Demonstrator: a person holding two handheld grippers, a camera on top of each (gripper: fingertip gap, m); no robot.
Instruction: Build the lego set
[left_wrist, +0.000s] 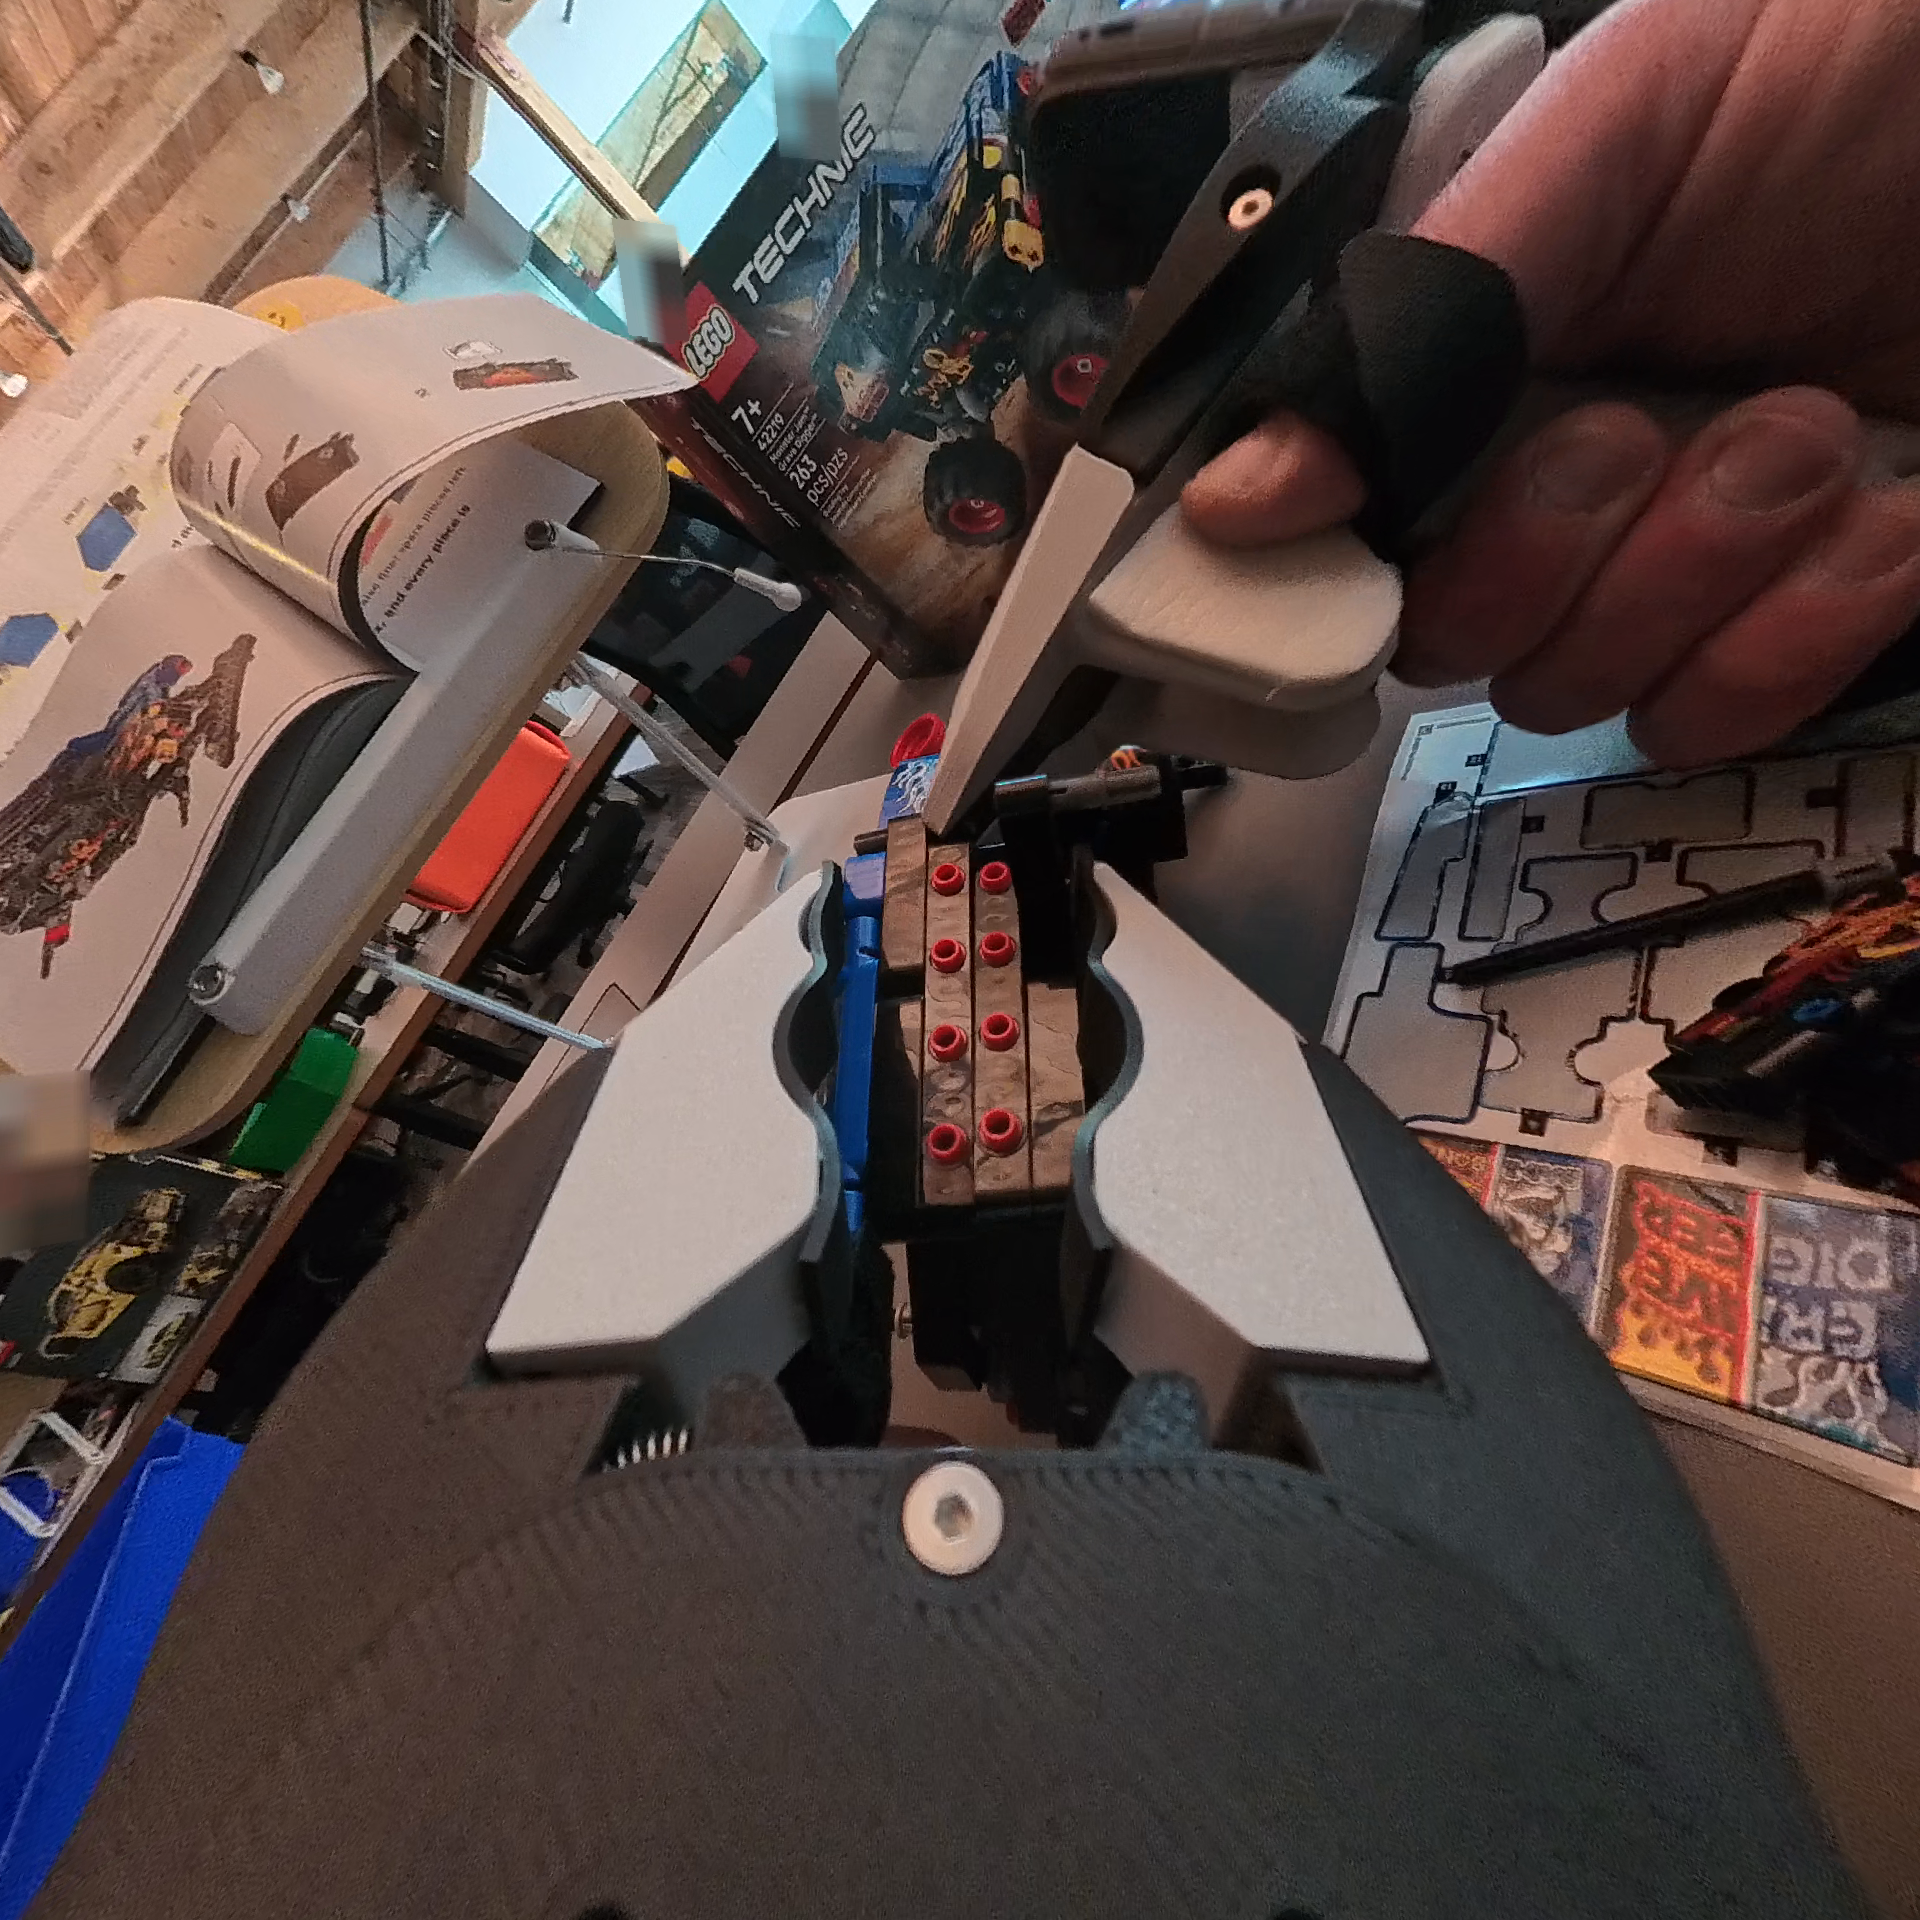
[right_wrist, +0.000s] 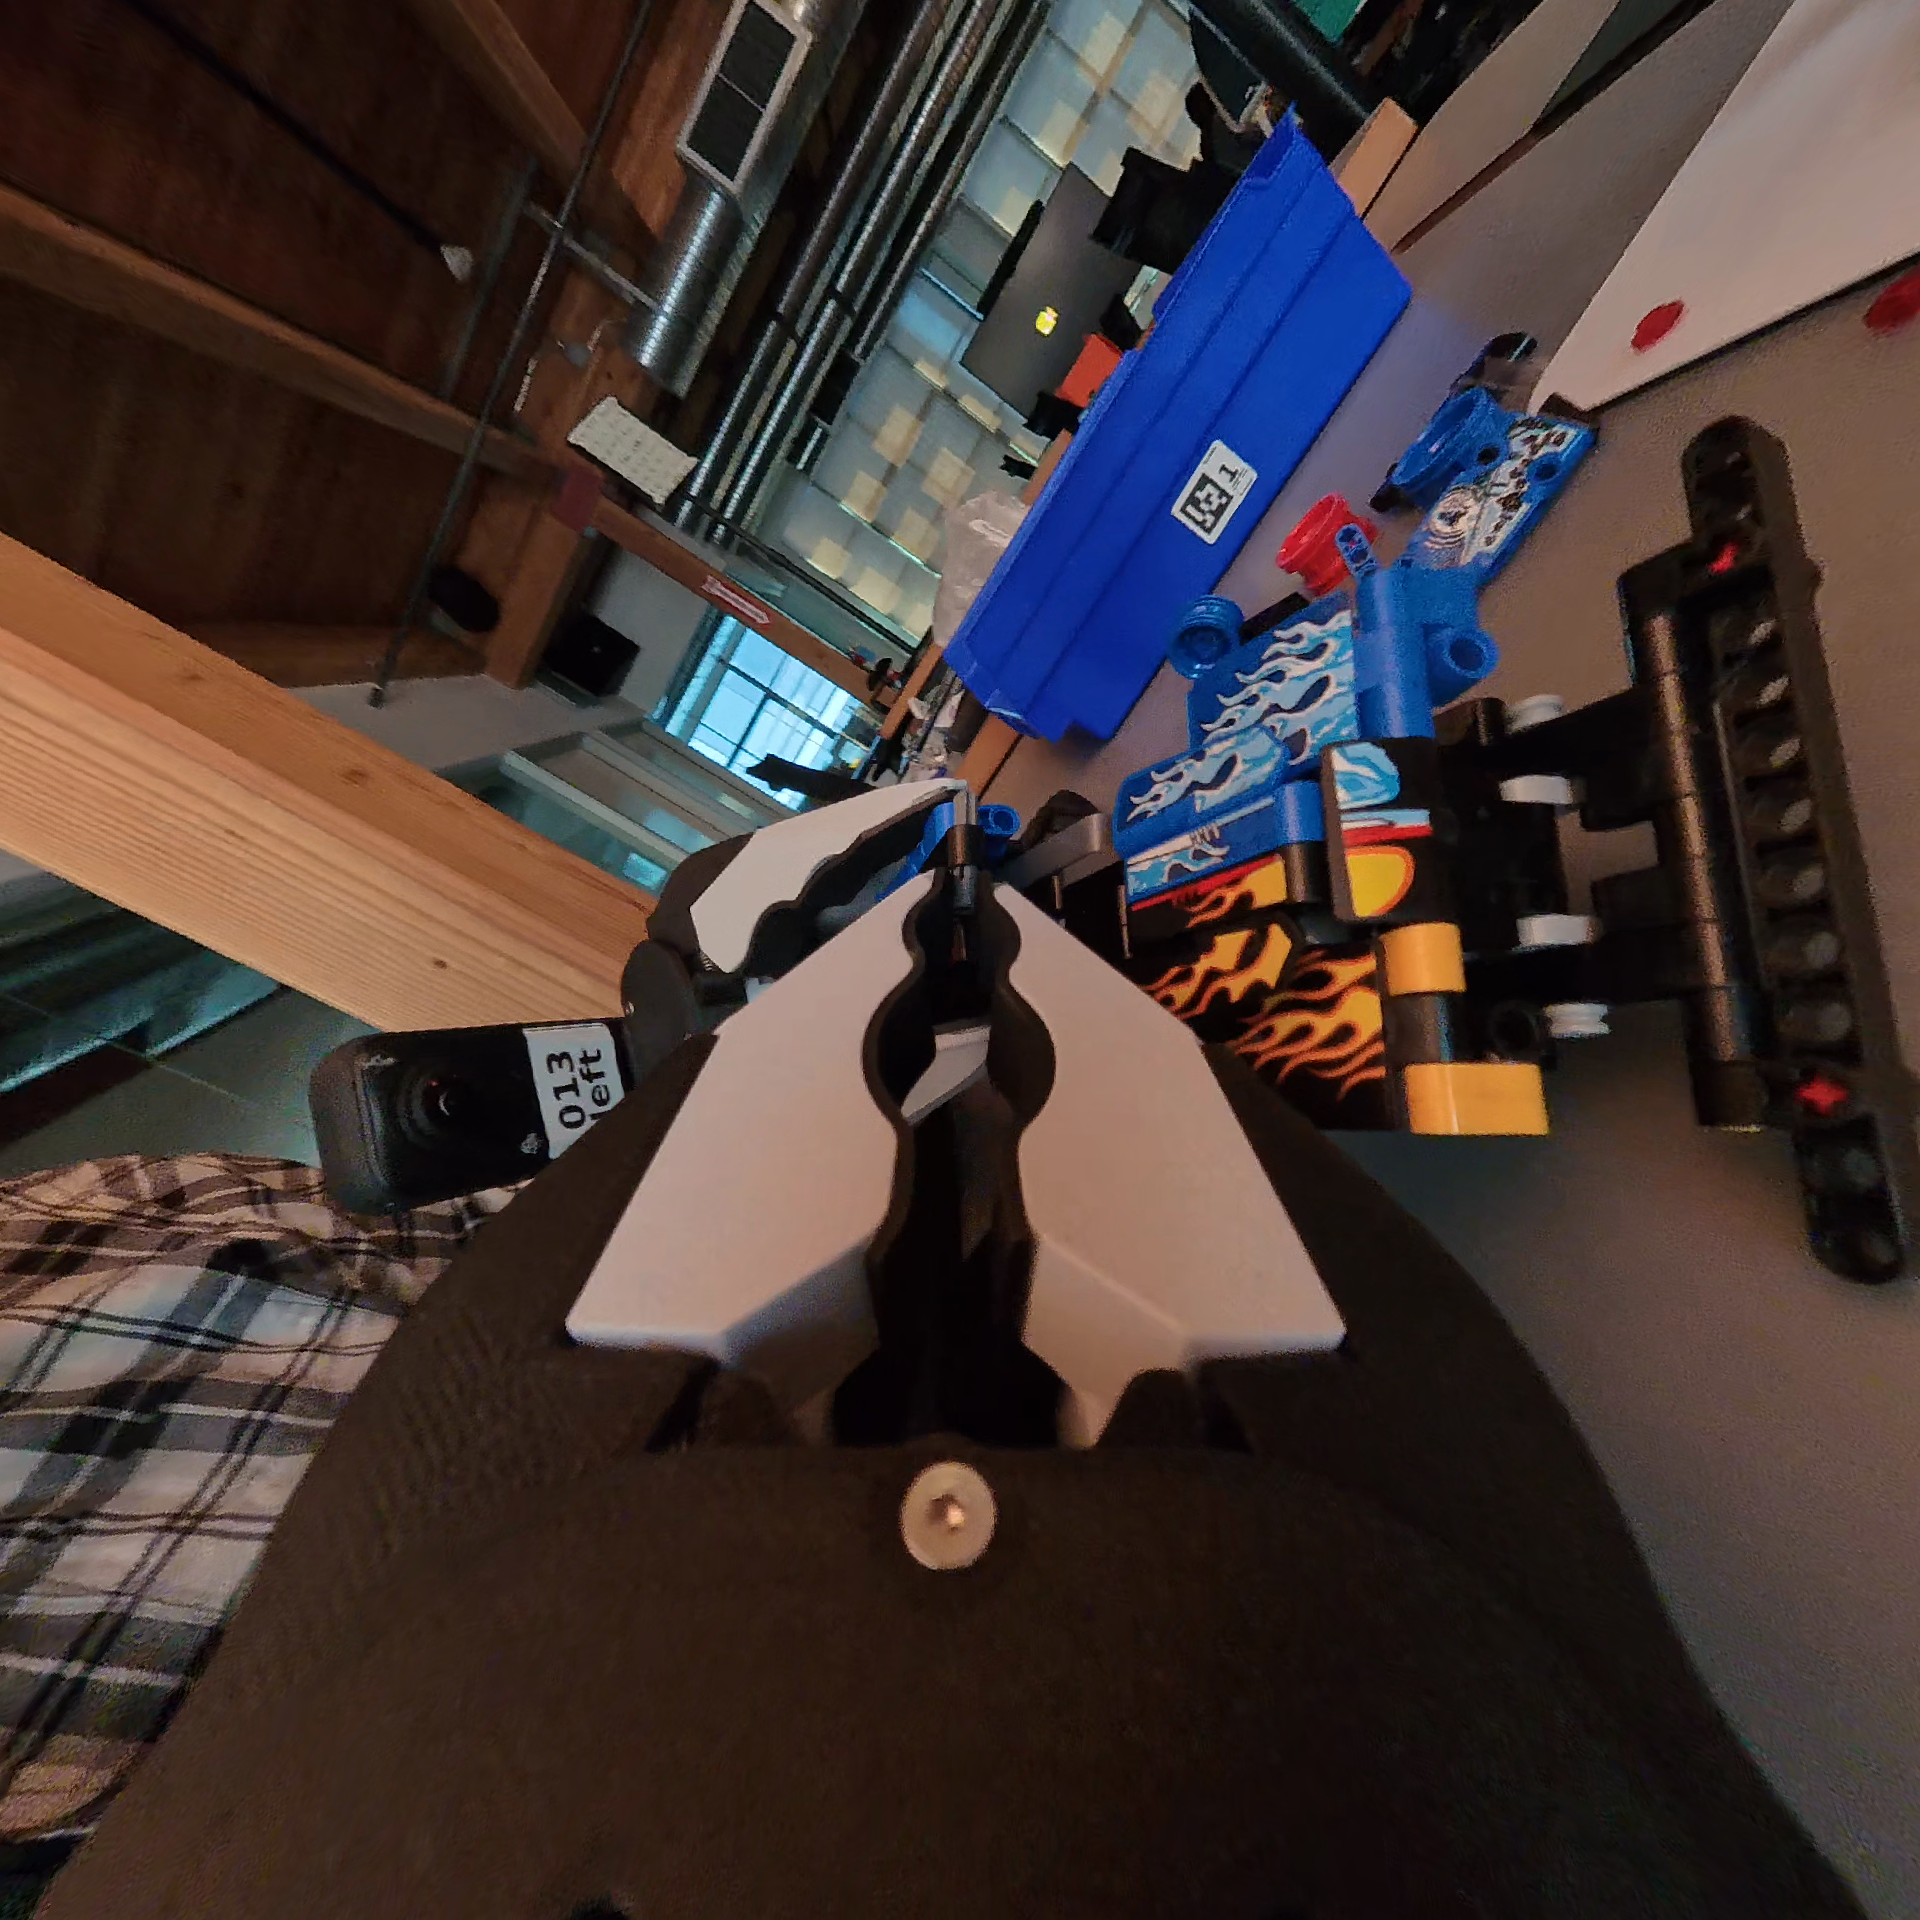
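The truck body (left_wrist: 977, 1049) is clamped lengthwise in the left tongs (left_wrist: 961, 1039); a small black pin (right_wrist: 961, 883), pinched in the right tongs (right_wrist: 961, 914), is held at its far end.

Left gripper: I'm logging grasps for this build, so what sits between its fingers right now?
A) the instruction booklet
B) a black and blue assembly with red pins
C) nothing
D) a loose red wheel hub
B: in the left wrist view the left gripper is closed around a black and blue assembly studded with red pins.
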